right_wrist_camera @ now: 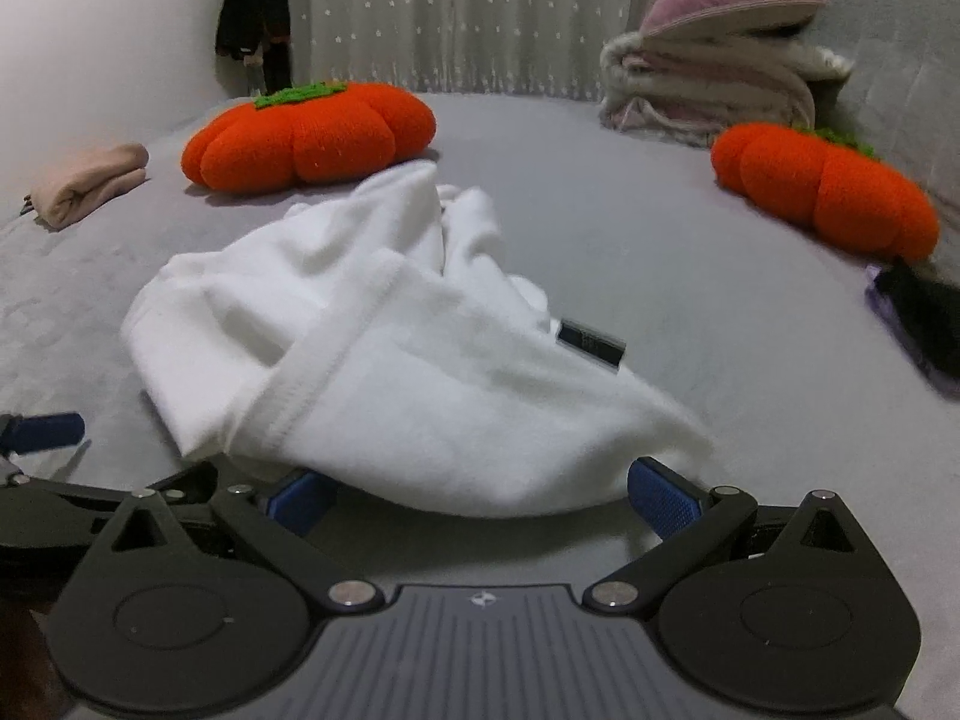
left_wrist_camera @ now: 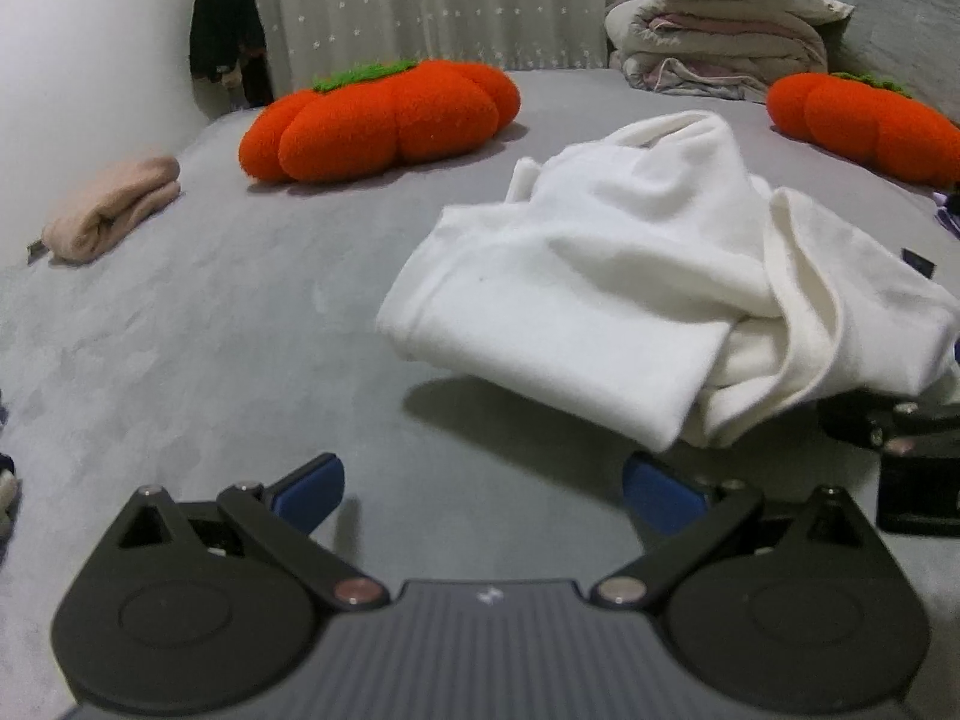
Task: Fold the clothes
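A white garment (left_wrist_camera: 630,276) lies crumpled on the grey bed (left_wrist_camera: 210,330), with a small black tag (right_wrist_camera: 591,343) at its right side. My left gripper (left_wrist_camera: 483,489) is open, its blue pads apart over bare sheet, just short of the garment's near left corner. My right gripper (right_wrist_camera: 486,495) is open too, and the garment's (right_wrist_camera: 384,360) near hem hangs over the space between its blue pads (right_wrist_camera: 663,504). In the left wrist view the right gripper's black body (left_wrist_camera: 900,450) shows at the right edge. In the right wrist view a blue finger of the left gripper (right_wrist_camera: 42,429) shows at the left edge.
Two orange pumpkin cushions (left_wrist_camera: 384,117) (right_wrist_camera: 828,186) sit at the back. A folded pink cloth (left_wrist_camera: 114,207) lies far left. Stacked quilts with a purple pillow (left_wrist_camera: 732,18) stand back right. A dark cloth (right_wrist_camera: 918,318) lies at the right edge. A black item (right_wrist_camera: 255,18) hangs by the curtain.
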A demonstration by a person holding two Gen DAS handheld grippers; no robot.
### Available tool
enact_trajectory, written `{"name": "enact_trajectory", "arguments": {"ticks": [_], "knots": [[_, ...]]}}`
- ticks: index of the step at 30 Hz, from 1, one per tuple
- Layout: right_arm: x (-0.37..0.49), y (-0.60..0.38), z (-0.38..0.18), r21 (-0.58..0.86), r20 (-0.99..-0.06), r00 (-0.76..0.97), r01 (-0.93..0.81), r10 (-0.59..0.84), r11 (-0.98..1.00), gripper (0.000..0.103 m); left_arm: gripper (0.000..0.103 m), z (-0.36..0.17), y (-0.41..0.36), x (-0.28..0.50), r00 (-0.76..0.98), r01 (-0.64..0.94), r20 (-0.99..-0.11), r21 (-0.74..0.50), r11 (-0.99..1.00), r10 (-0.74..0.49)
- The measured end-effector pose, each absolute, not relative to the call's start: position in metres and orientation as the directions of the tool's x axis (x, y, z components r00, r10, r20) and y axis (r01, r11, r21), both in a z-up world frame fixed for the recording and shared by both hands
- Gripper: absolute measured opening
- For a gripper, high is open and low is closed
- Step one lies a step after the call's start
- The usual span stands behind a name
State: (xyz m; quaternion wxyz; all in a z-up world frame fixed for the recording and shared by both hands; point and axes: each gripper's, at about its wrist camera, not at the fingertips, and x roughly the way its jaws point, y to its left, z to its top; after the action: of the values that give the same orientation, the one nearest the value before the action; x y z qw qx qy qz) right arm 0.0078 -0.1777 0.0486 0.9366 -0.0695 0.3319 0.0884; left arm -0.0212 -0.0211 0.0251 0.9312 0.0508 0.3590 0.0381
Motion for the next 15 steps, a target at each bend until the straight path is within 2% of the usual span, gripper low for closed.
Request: {"name": "enact_trajectory", "arguments": {"ticks": [4,9,15], "knots": [[0.004,-0.176,0.050,-0.088,-0.630,0.767,-0.228,0.123,0.970,0.103,0.103,0.032,-0.022,-0.027,0.752,-0.035,-0.647,0.150,0.988,0.125],[0.000,-0.177,0.051,-0.083,-0.630,0.766,-0.235,0.132,0.968,0.103,0.103,0.041,-0.017,-0.029,0.756,-0.056,-0.643,0.125,0.991,0.124],[-0.004,-0.179,0.057,-0.078,-0.611,0.782,-0.209,0.119,0.975,0.103,0.103,0.065,-0.010,-0.039,0.798,-0.079,-0.589,0.101,0.992,0.124]]}}
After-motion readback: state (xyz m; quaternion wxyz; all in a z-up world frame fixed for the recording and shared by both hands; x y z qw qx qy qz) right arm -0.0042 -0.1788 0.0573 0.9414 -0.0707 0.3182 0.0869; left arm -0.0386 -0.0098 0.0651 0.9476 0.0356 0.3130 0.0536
